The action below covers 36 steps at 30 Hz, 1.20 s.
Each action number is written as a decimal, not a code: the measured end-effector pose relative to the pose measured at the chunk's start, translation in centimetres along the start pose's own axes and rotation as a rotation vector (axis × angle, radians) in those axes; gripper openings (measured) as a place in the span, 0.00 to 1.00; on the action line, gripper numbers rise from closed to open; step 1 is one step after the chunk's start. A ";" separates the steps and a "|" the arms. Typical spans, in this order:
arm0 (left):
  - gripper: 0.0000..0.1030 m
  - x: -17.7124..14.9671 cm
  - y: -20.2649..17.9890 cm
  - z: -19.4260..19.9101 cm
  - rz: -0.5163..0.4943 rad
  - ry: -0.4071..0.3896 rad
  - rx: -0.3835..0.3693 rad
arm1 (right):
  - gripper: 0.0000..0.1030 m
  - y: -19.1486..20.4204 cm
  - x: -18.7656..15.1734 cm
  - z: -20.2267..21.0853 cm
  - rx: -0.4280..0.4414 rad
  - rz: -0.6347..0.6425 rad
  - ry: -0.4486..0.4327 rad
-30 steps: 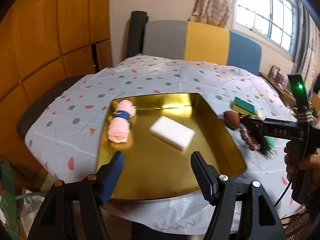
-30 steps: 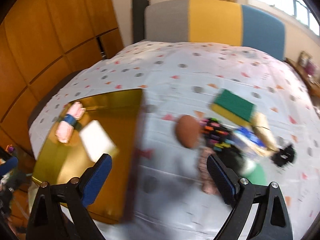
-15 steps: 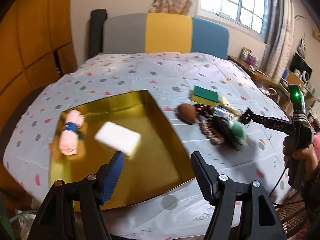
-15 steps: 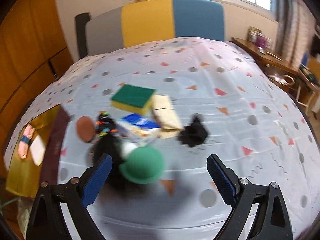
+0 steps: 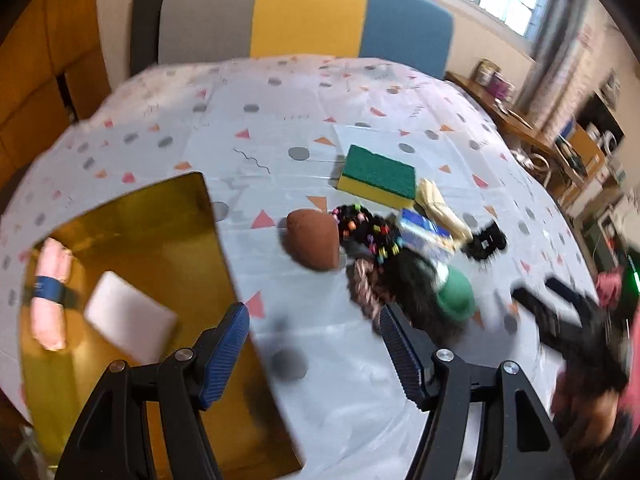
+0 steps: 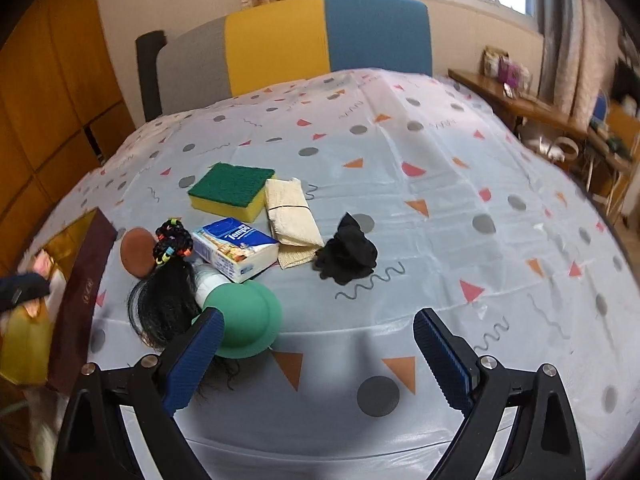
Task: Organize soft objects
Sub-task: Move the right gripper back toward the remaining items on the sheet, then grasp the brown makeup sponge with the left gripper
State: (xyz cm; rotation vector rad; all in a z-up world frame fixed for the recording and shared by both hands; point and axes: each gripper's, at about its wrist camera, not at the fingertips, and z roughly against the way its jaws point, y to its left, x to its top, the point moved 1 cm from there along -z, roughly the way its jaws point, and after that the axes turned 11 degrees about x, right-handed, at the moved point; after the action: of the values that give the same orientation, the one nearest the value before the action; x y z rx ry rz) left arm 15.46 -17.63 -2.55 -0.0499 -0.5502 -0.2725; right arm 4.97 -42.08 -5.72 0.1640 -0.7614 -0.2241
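The left claw (image 5: 314, 330) stood wide and empty; the brown puff (image 5: 312, 238) lay on the bench (image 5: 280, 120) at its twelve o'clock, probably nearer than the right claw (image 6: 316, 344), also wide and empty.

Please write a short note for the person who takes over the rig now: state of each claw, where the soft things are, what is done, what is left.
Left claw: open, nothing between its fingers, above the cloth beside the gold tray.
Right claw: open, nothing held, above the pile.
Done: pink roll and white sponge lie in the tray.
Left on the tablecloth: green-yellow sponge, beige cloth, tissue pack, black scrunchie, brown puff, beaded hair ties, black hair piece, green cap item, a braided piece.
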 end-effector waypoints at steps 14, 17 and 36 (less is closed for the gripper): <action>0.66 5.7 -0.4 -8.3 0.131 0.092 0.072 | 0.93 3.7 0.3 1.6 -0.049 0.161 -0.041; 0.66 6.0 -0.8 -9.1 0.126 0.096 0.083 | 0.93 4.3 0.4 2.0 -0.039 0.174 -0.052; 0.33 6.8 -3.2 -11.1 0.022 0.054 0.115 | 0.94 4.3 0.5 2.2 -0.035 0.164 -0.056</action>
State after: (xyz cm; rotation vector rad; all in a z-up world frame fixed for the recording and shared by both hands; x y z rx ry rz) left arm 25.87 -23.73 -8.55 0.0623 -0.5109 -0.2196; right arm 4.34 -38.19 -2.85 0.0616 -0.8219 -0.0860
